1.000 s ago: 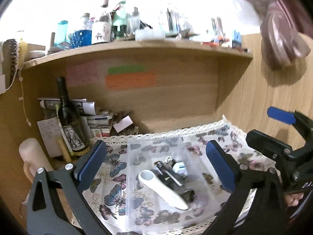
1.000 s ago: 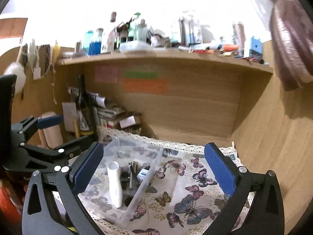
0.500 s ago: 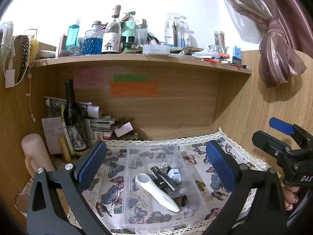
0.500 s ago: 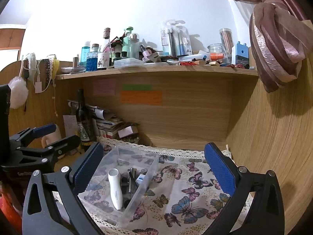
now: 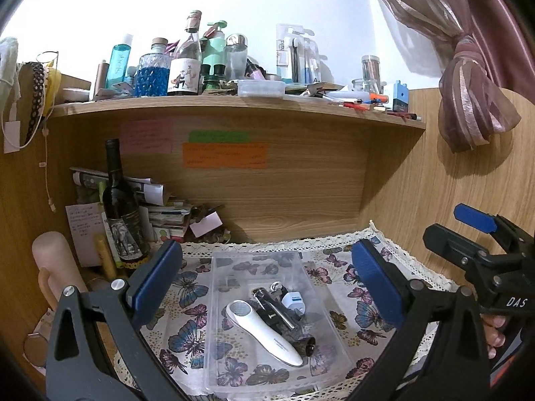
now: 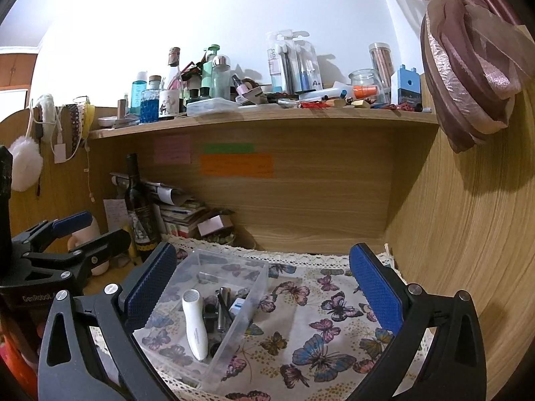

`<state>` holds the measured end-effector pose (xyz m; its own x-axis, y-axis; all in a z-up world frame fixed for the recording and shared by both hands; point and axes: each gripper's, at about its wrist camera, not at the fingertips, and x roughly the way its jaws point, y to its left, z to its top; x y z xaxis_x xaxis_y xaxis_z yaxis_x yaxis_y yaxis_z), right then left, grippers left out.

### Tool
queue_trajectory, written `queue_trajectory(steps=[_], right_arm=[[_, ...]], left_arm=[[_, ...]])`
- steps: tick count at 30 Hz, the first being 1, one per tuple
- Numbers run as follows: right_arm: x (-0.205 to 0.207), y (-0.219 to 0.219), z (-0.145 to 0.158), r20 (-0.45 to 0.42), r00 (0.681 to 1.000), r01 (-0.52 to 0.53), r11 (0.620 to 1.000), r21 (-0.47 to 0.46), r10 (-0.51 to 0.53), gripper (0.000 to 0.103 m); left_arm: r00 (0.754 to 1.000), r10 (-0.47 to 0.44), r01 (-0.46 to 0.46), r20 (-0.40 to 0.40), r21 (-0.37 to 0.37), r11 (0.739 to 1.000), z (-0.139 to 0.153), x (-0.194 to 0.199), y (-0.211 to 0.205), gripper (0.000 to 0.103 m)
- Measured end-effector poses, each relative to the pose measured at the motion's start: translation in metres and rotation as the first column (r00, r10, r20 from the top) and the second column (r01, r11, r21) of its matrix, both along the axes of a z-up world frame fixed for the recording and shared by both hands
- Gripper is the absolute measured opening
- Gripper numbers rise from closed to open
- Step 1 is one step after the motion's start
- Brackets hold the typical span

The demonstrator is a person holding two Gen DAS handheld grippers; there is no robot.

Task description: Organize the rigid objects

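Over clear tray [image 5: 321, 357] — L gripper [image 5: 265, 279], R gripper [image 6: 262, 285] both wide apart.

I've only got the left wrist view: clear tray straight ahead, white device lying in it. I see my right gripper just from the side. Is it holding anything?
Observer: No. The right gripper is open, with nothing between its pads.
Operator: Where does the tray sit relative to it?
Observer: The clear tray lies over toward its left finger. Only bare butterfly cloth is under its middle and right side.
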<state>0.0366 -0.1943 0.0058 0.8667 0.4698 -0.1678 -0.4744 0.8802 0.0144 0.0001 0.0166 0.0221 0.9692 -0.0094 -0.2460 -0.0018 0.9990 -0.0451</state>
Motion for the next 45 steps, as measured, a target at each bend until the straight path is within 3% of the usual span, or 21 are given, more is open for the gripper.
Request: queue_trajectory(steps=[45], right_arm=[[0.0031,-0.0027,0.0049,-0.003,0.999,-0.035,0.999,0.003,0.035,0.103]], left_arm=[[1.000,-0.018,0.018,-0.003,0.016,1.000,0.0016,0.0025,-0.0078,0.103]])
